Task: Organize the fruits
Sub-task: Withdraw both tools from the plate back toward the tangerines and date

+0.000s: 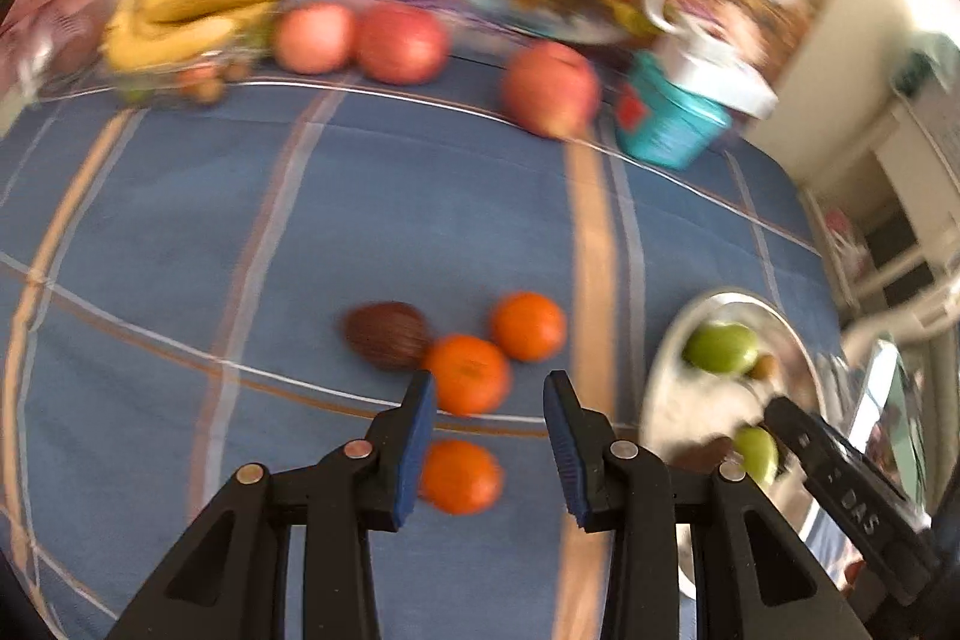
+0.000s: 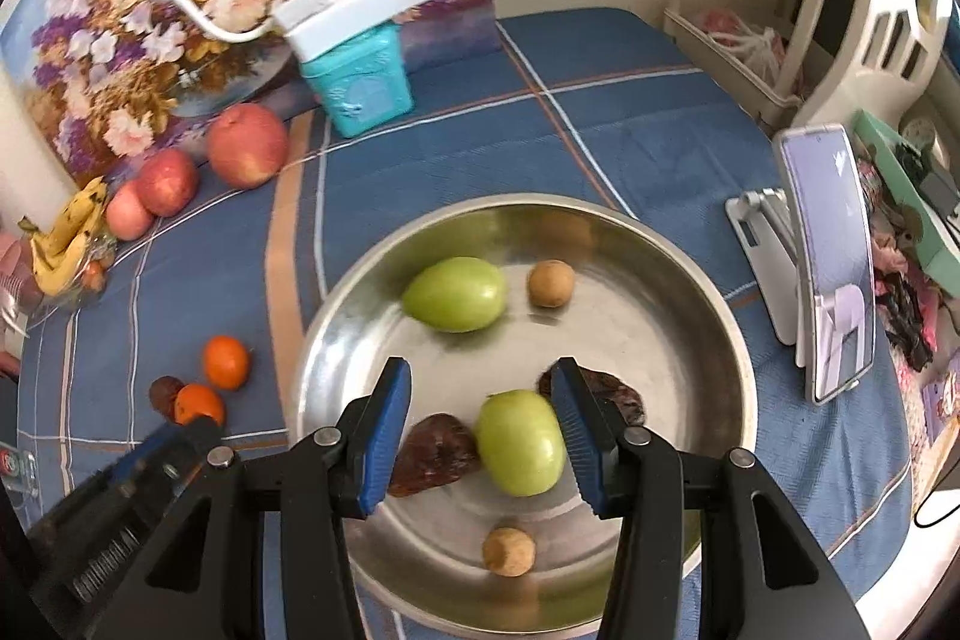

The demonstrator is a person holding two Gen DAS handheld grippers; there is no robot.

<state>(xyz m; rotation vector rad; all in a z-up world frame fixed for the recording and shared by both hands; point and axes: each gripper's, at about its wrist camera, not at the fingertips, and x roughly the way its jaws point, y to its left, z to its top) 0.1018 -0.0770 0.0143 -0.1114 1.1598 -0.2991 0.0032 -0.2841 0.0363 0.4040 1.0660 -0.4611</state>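
Fruit is lying in two groups on the blue plaid cloth covering your worktop. Your left claw is hovering over three oranges, its blue pads standing apart with nothing between them: one orange just beyond the tips, one beneath the gap, one farther off. A dark brown fruit is touching the middle orange. Your right claw is hanging above the steel bowl, pads likewise apart and gripping nothing. A green fruit is sitting below that gap, flanked by two dark brown pieces. A second green fruit and two small tan fruits are also resting in the bowl. Three red apples and bananas are lying along the far edge, near a teal tin.
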